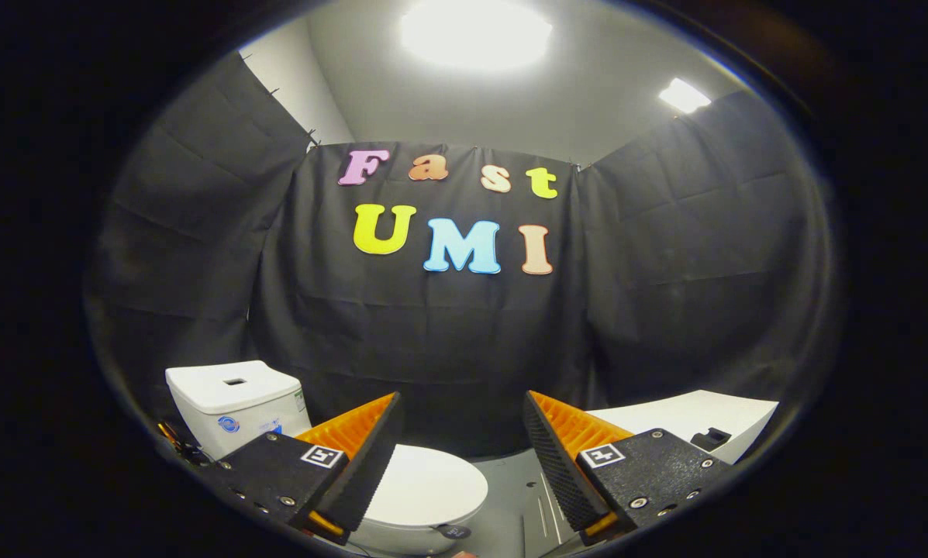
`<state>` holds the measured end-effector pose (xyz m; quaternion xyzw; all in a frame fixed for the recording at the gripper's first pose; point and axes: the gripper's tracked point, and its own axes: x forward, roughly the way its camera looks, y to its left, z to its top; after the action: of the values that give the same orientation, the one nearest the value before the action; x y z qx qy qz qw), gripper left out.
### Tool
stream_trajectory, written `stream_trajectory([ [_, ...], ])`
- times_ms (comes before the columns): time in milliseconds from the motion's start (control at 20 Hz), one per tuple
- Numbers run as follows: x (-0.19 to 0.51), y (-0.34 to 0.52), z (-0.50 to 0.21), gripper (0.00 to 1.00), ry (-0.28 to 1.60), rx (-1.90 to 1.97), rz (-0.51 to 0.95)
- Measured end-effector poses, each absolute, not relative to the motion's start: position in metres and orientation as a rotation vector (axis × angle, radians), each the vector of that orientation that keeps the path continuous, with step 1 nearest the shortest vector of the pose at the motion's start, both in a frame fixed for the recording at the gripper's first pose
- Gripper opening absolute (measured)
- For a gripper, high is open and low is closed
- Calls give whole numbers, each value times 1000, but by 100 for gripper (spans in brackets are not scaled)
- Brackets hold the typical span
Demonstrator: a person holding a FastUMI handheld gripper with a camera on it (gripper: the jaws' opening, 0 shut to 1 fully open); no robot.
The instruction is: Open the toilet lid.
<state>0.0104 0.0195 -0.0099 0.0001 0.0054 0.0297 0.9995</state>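
Note:
A white toilet stands low on the left, its cistern (235, 403) behind my left finger. Its white lid (425, 484) lies flat and closed over the bowl, partly hidden by the left finger (359, 457), with its rounded front reaching into the gap between the fingers. My gripper (461, 411) hangs above the lid, open, with a wide gap and nothing between its fingers. The right finger (560, 461) is off to the lid's right, over the floor.
A white counter or fixture (692, 418) with a small dark part on it sits to the right, beyond the right finger. Grey floor (518, 496) shows between toilet and counter. Black cloth walls close the booth on three sides; ceiling lights shine above.

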Motion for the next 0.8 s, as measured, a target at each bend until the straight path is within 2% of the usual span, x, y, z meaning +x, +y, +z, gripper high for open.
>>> stream_trajectory([
  [450, 12, -2, -19, 95, 29, 71, 1],
  [800, 16, -4, -52, 95, 128, 122, -15],
])
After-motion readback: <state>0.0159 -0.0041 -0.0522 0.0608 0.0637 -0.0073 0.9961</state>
